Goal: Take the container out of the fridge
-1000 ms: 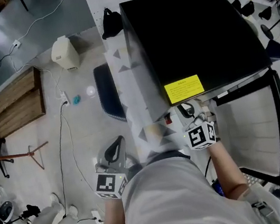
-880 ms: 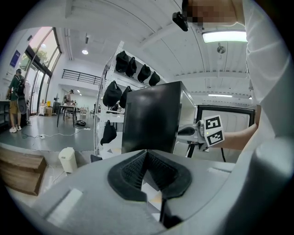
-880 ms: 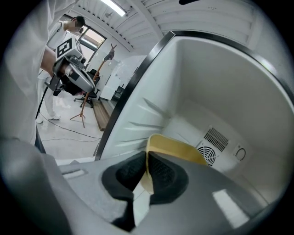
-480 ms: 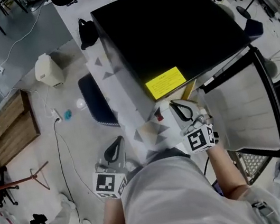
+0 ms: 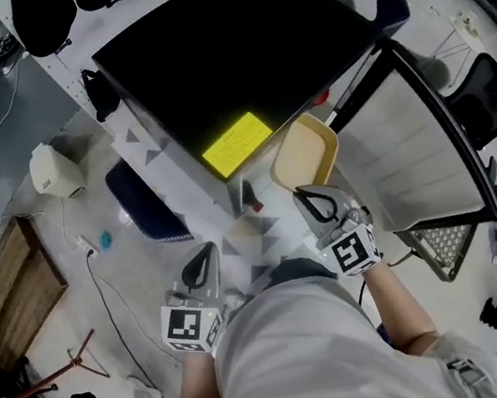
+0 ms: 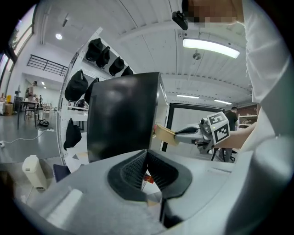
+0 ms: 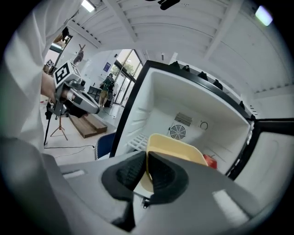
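The black fridge (image 5: pixel 234 62) stands with its door (image 5: pixel 401 147) swung open to the right. My right gripper (image 5: pixel 308 194) is shut on the rim of a pale yellow container (image 5: pixel 302 153), held just outside the fridge's front edge. The right gripper view shows the pads (image 7: pixel 158 172) clamped on the container's (image 7: pixel 177 147) near wall, with the white fridge interior (image 7: pixel 183 114) behind. My left gripper (image 5: pixel 208 248) hangs shut and empty to the left of the fridge. The left gripper view shows the fridge's black side (image 6: pixel 121 114), the container (image 6: pixel 165 134) and my right gripper (image 6: pixel 181 131).
A small red item (image 7: pixel 210 160) sits inside the fridge at the lower right. On the floor to the left are a white jug (image 5: pixel 55 170), a dark blue seat (image 5: pixel 140 203), wooden planks (image 5: pixel 13 292) and cables. A wire rack (image 5: pixel 443 249) lies below the door.
The yellow container has come out from under the fridge's top edge and now shows whole, drawn back with my right gripper. The head view has swung, and the left gripper has shifted slightly.
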A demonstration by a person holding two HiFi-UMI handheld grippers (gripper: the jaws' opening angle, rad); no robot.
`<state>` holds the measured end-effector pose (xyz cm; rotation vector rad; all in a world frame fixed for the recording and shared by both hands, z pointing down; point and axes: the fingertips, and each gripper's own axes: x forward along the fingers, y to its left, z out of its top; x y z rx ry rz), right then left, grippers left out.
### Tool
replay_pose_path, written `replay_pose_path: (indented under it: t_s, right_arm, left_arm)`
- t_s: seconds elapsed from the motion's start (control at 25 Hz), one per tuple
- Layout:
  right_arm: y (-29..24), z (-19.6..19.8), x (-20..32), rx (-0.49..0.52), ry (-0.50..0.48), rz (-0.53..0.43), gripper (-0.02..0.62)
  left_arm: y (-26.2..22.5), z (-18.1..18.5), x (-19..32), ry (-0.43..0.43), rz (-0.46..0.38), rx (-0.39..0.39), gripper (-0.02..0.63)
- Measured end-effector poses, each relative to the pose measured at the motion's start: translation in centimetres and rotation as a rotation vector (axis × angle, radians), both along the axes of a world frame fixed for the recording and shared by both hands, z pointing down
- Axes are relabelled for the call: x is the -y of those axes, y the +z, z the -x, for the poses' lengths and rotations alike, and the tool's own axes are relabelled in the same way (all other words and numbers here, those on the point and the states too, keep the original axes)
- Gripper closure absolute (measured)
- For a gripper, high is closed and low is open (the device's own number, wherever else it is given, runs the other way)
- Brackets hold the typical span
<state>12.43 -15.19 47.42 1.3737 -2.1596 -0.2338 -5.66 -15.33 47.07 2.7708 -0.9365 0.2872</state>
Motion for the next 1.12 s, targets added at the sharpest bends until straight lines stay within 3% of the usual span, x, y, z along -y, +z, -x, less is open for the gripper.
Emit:
replay_pose_path:
  t_s: [0.72, 1.12]
  right_arm:
    - [0.4, -5.7, -9.2, 0.319, 0.297, 0.008, 0.575]
    - [1.5, -6.6, -11.0, 0.473, 0.361, 0.029, 0.575]
  left_arm:
    - [0.6, -9.3, -2.9, 0.334, 0.012, 0.0, 0.597]
    - [0.7, -12.2, -3.7, 0.405, 0.015, 0.007, 0.597]
